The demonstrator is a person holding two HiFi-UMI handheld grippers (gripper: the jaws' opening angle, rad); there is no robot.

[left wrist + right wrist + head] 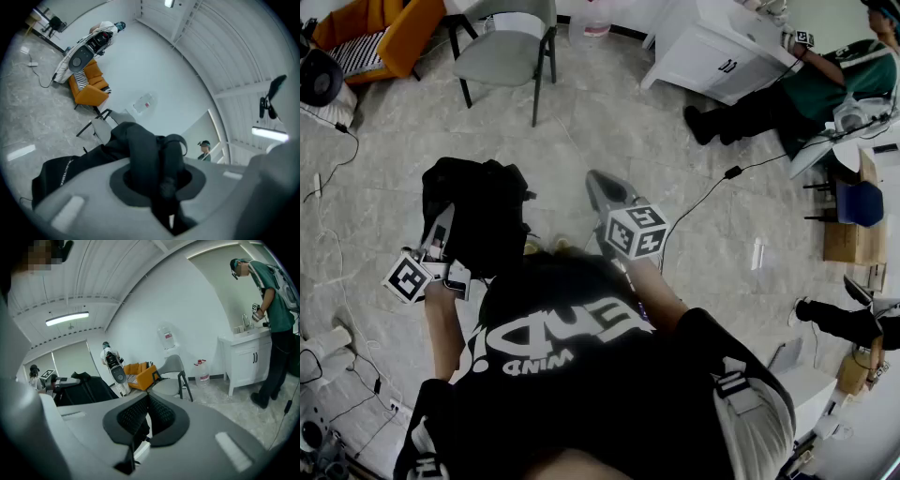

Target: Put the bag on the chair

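The black bag point(483, 220) hangs above the floor in front of me. My left gripper point(442, 223) is shut on its strap. In the left gripper view the strap point(157, 154) is bunched between the pads of that gripper point(161, 183), and the bag's body trails to the lower left. The grey chair point(506, 47) stands farther ahead with nothing on its seat; it also shows in the left gripper view point(101, 130) and the right gripper view point(171, 378). My right gripper point(600, 183) is beside the bag, and its jaws point(147, 411) are shut with nothing between them.
An orange sofa point(384, 28) stands left of the chair. A white sink cabinet point(712, 52) is at the back right, with a person in green point(825, 84) at it. A water bottle point(595, 19) stands by the wall. A cable point(712, 187) and cardboard boxes point(853, 239) lie to the right.
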